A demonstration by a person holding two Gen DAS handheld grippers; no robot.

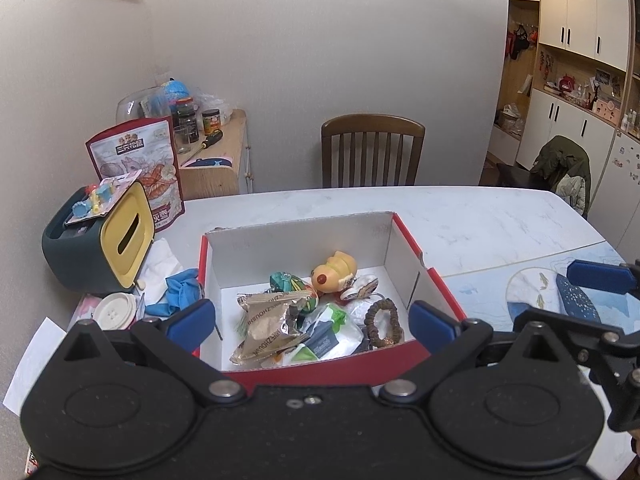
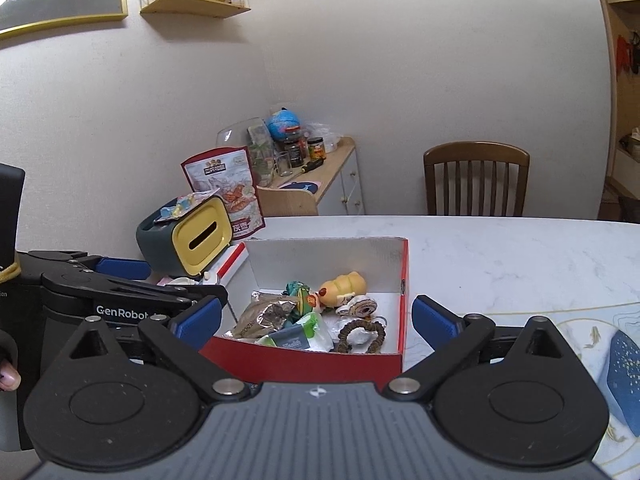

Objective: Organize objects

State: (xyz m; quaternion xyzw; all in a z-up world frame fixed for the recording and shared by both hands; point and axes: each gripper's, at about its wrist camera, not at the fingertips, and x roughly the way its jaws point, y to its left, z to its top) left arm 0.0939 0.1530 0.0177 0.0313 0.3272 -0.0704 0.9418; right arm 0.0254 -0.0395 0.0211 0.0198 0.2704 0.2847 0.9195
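On the left of the white marble table (image 1: 460,216), a dark green tissue box (image 1: 96,240) with a yellow face stands before a red snack bag (image 1: 140,164); near it lie a white button-shaped lid (image 1: 114,312) and a crumpled blue glove (image 1: 178,290). At centre sits an open red box (image 1: 436,288) with white inner walls. Inside, from left to right: a foil snack packet (image 1: 268,324), a green wrapped item (image 1: 286,282), a white-and-green packet (image 1: 328,328), a yellow toy figure (image 1: 334,272) at the far side, and a brown beaded bracelet (image 1: 384,322). The left gripper (image 1: 312,320) hovers over the box's near edge, fingers spread wide and empty. The right gripper (image 2: 316,318), just to its right, likewise has its fingers apart, holding nothing. A wooden chair (image 1: 372,152) stands beyond the table.
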